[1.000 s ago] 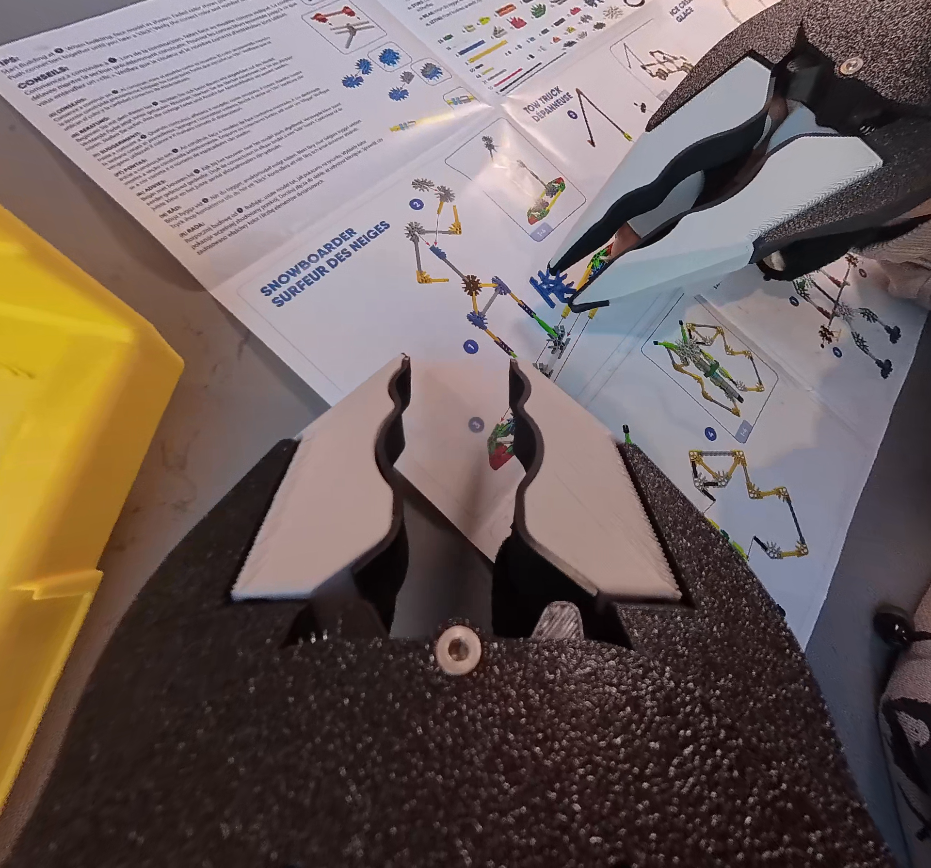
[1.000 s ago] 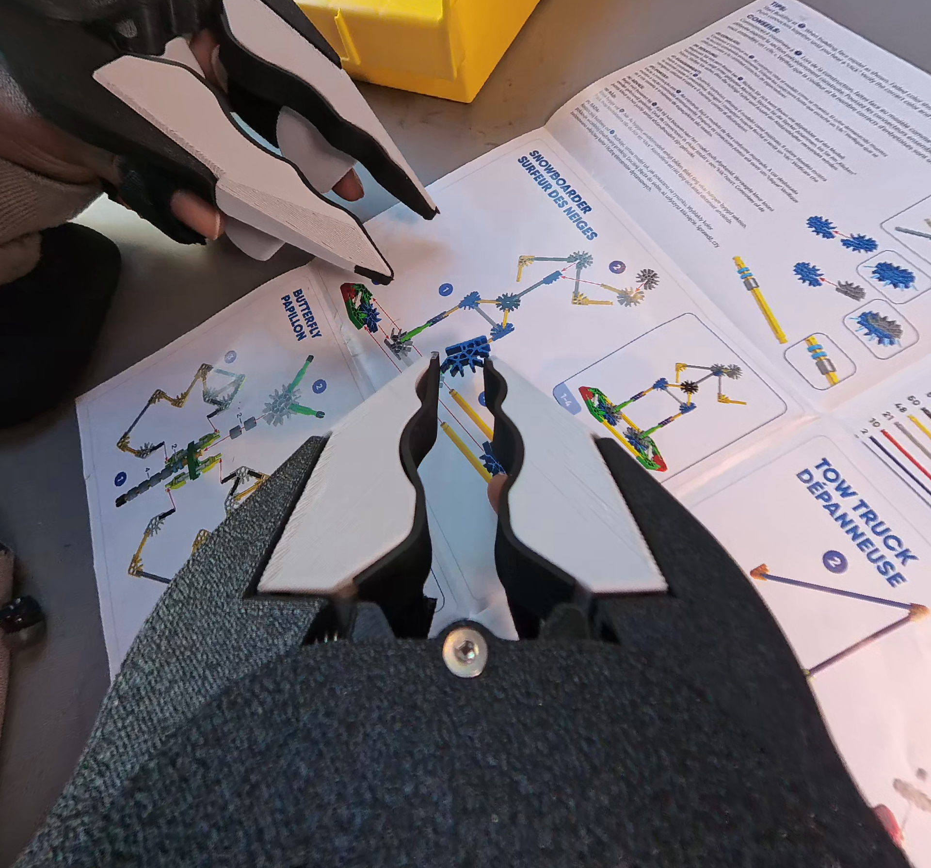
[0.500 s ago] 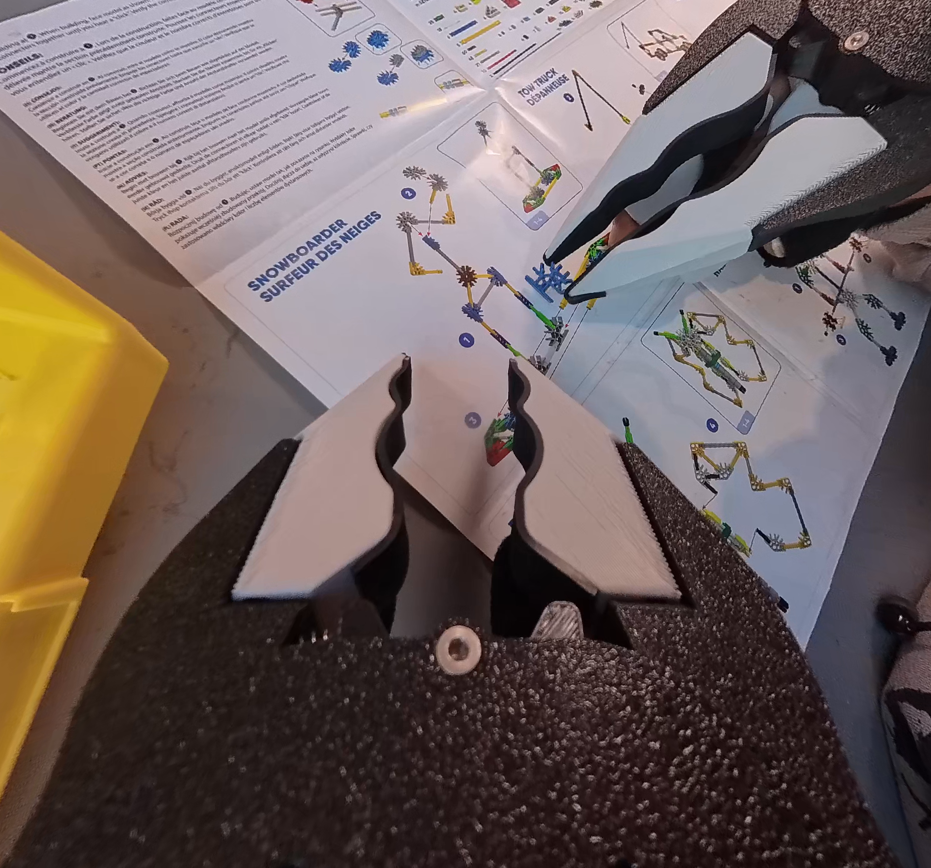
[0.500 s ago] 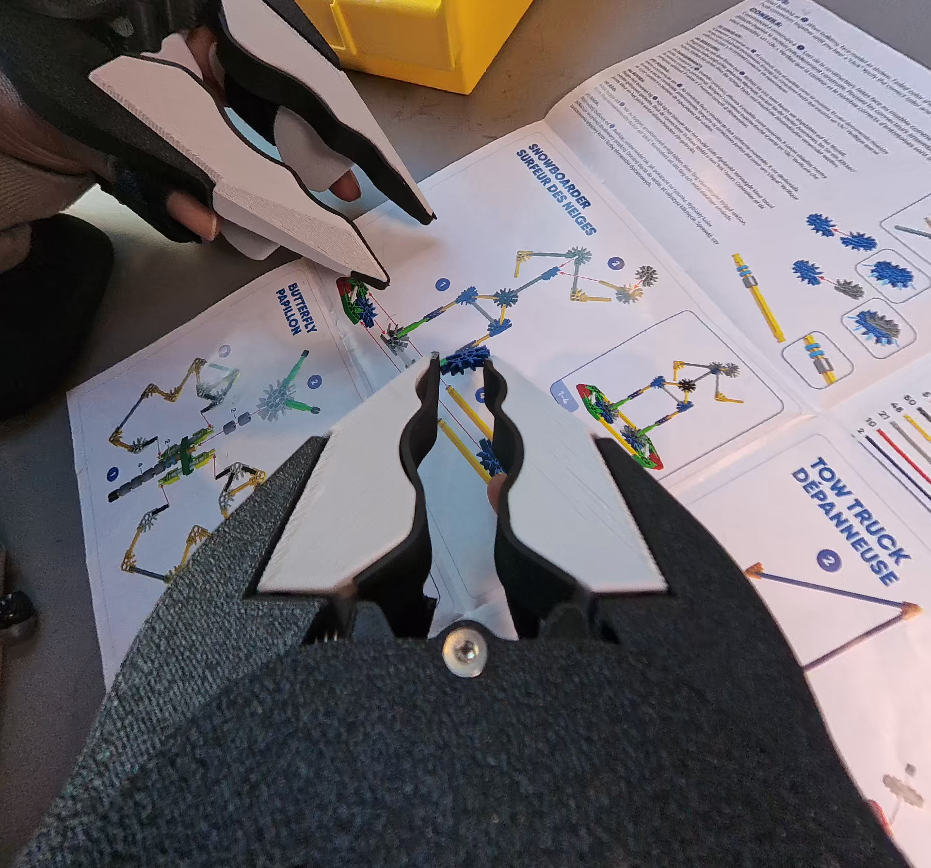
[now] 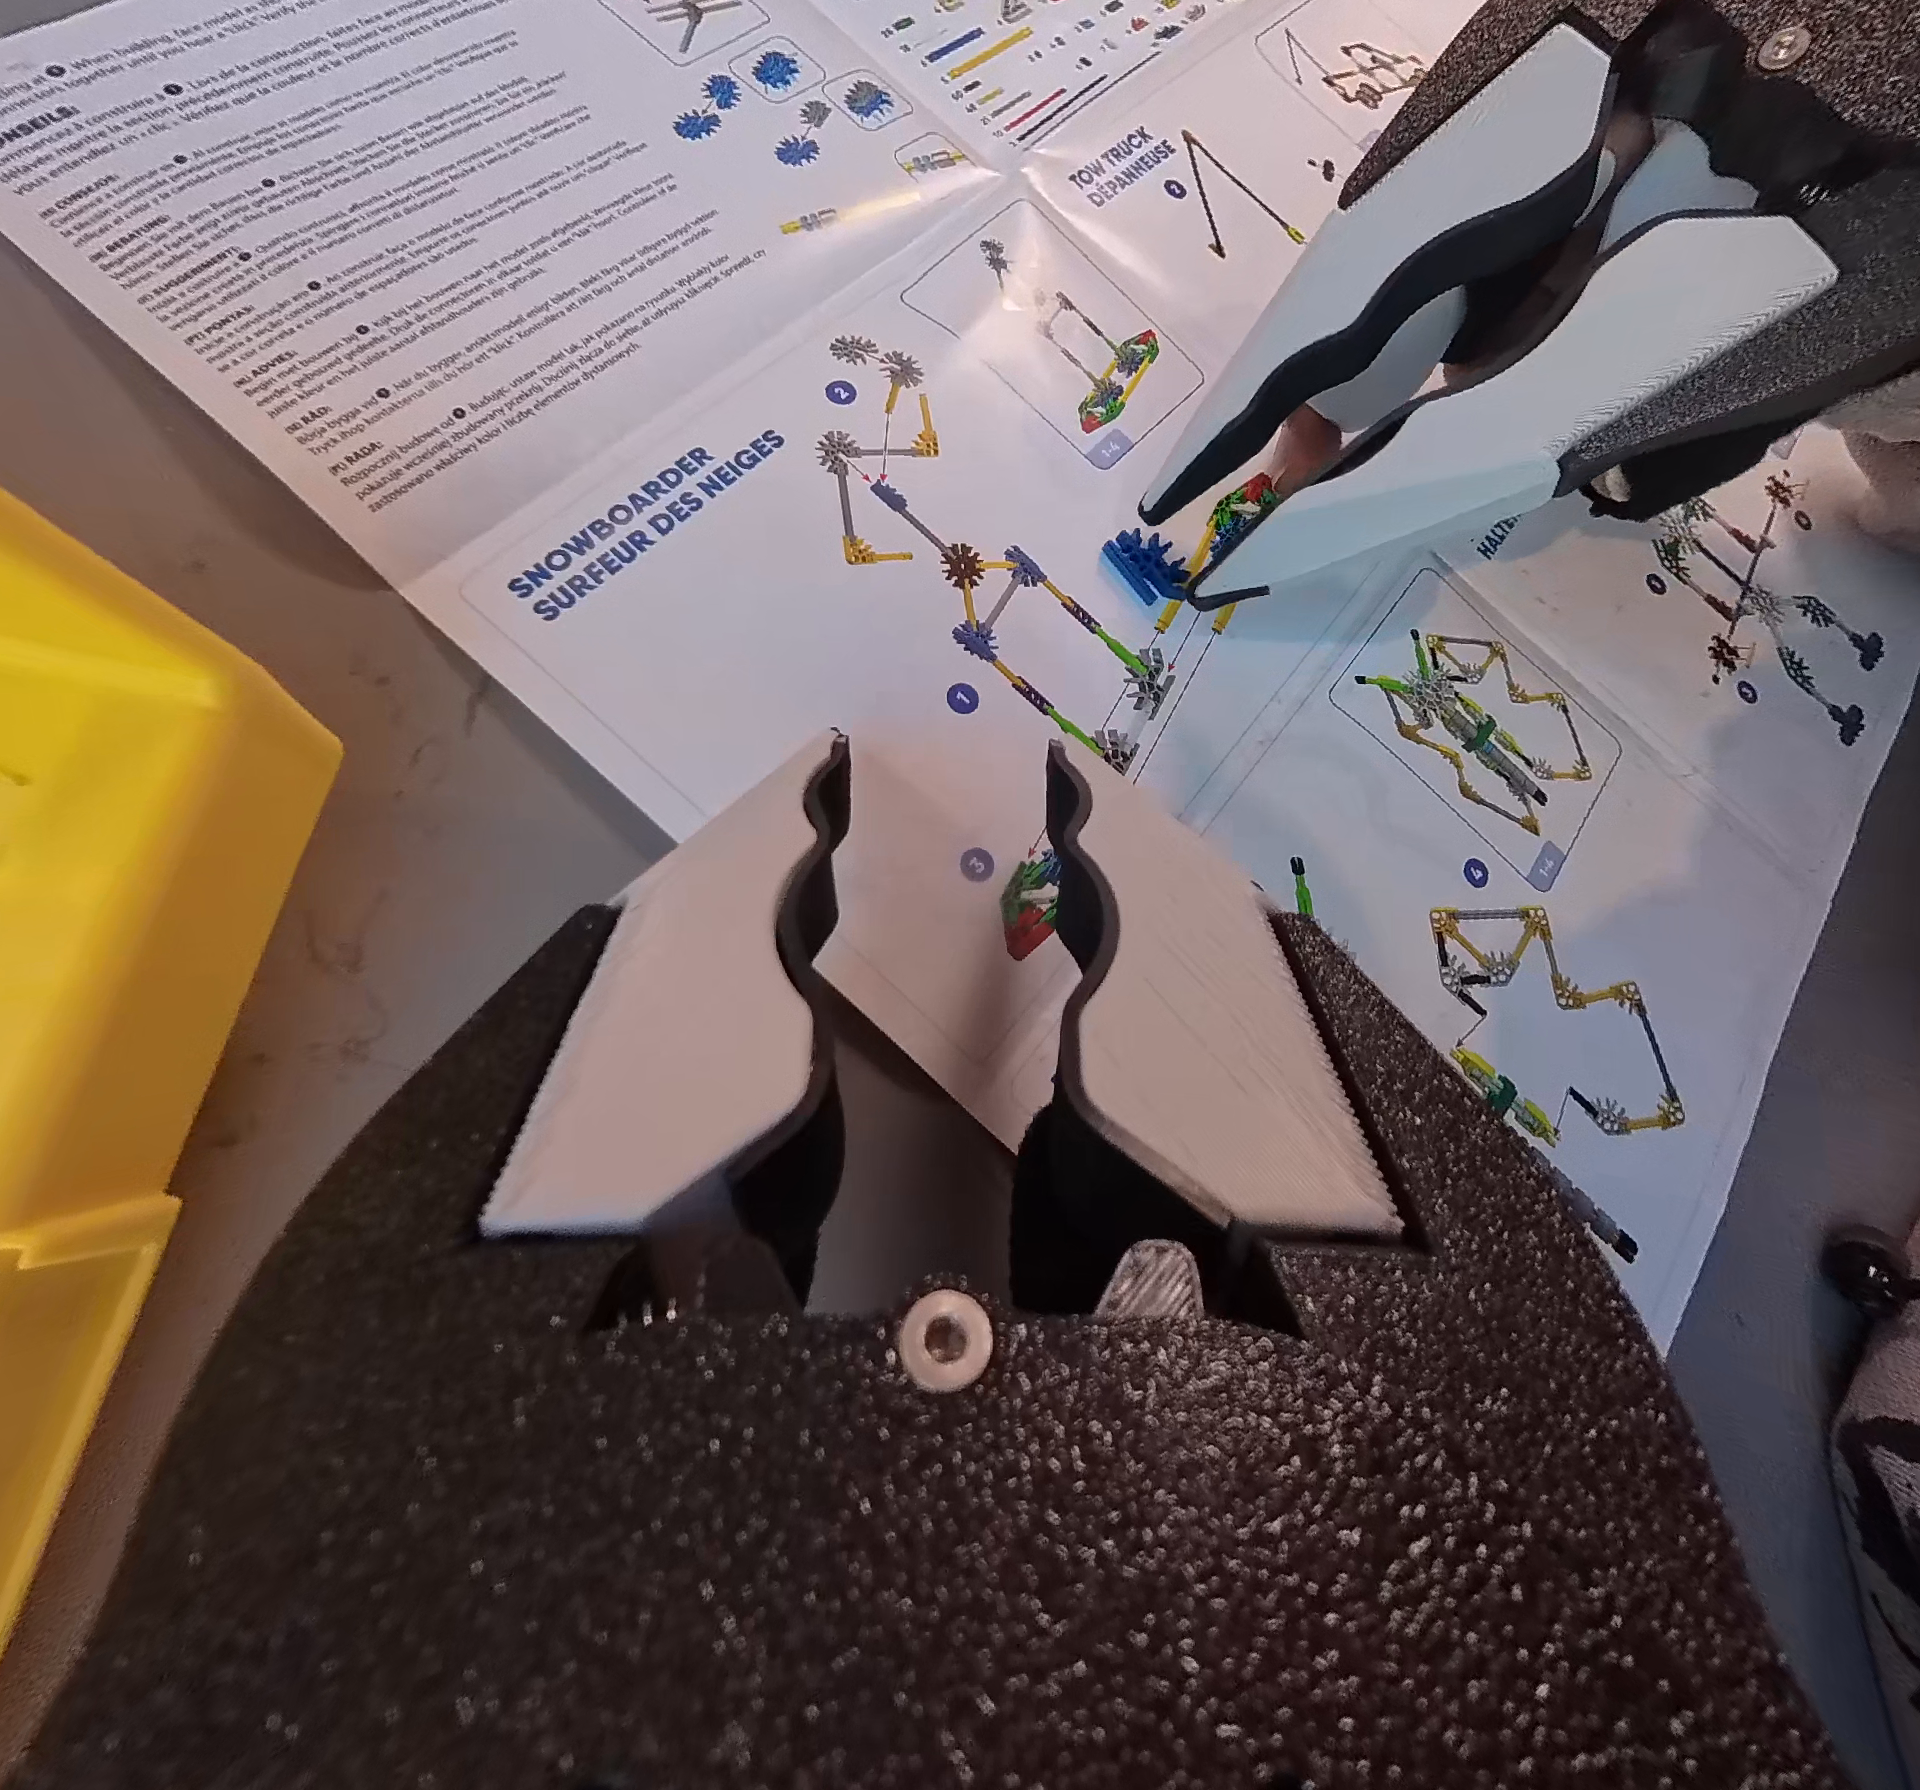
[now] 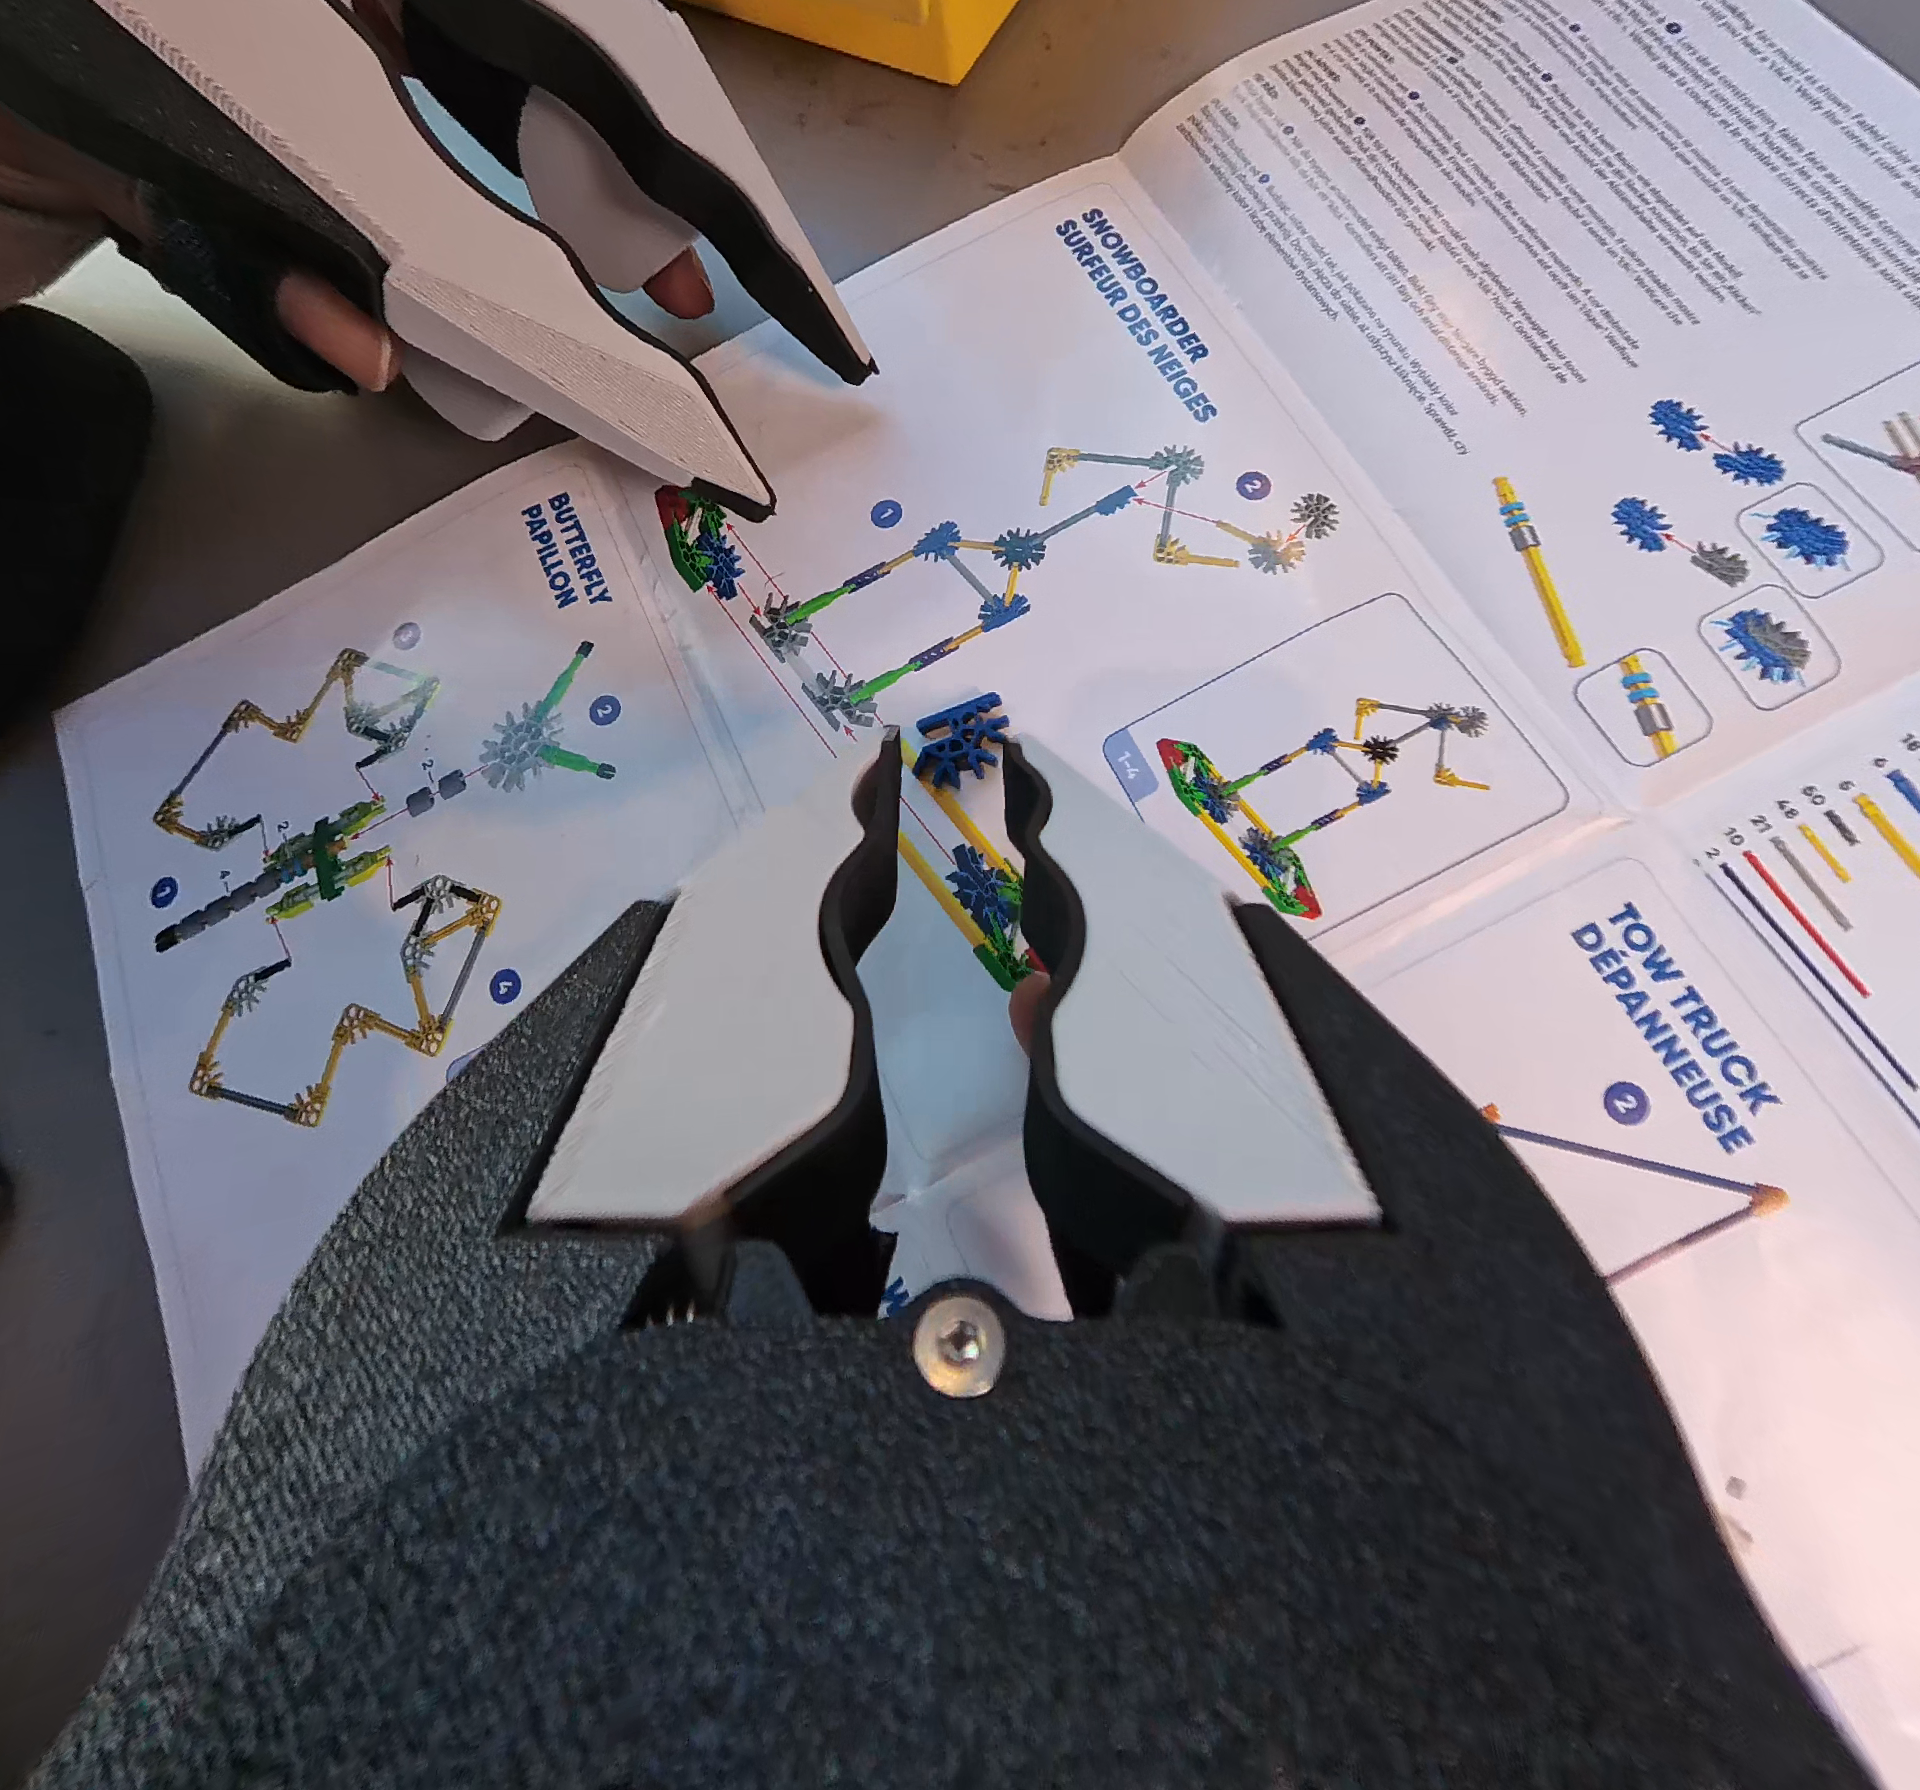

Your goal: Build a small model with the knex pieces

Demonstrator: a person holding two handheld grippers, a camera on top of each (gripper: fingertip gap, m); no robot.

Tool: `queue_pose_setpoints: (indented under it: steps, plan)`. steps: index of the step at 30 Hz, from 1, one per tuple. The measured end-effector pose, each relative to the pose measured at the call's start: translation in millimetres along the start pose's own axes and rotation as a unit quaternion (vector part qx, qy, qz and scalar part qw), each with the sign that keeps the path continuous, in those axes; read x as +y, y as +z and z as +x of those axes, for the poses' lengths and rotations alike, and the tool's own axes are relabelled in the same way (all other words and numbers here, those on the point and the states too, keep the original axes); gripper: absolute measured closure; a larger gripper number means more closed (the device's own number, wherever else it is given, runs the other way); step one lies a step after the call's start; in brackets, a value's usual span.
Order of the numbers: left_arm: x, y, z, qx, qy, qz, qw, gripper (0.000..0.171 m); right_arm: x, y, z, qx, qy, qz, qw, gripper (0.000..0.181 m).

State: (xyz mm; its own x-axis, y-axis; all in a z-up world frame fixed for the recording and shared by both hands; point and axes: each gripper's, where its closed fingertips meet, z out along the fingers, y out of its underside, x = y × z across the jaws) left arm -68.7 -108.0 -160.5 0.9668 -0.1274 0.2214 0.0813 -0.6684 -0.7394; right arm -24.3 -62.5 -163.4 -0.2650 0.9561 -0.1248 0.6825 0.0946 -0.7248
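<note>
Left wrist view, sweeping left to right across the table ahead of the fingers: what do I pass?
Yellow bin → bare grey tabletop → instruction sheet → blue connector piece lying on the sheet → right gripper, tips at that piece.

Both wrist views look steeply down from close above the bench, facing each other across the shared instruction sheet.

Instruction sheet: lies unfolded on the bench and is printed all over.
Headings: bold blue capitals beside the model diagrams.
Small print: black paragraphs on the far panels.
Step markers: white digits in blue circles.
</note>
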Motion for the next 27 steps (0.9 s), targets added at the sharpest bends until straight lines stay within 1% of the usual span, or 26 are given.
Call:
queue_pose_setpoints:
  steps: [7, 13, 27]
  plan:
    - [0, 1, 1, 0.001, 0.003, -0.001, 1.0, 0.134, 3, 0, -1, 0.005, -0.019, -0.016, 1.0, 0.163]
    - [-1, 0, 2, -0.001, 0.006, 0.001, 1.0, 0.134, 4, 2, 1, 0.015, -0.031, -0.028, 0.999, 0.167]
    - [-2, -2, 2, -0.005, 0.013, 0.002, 1.0, 0.134, -5, 10, 1, 0.01, -0.041, -0.023, 0.999, 0.17]
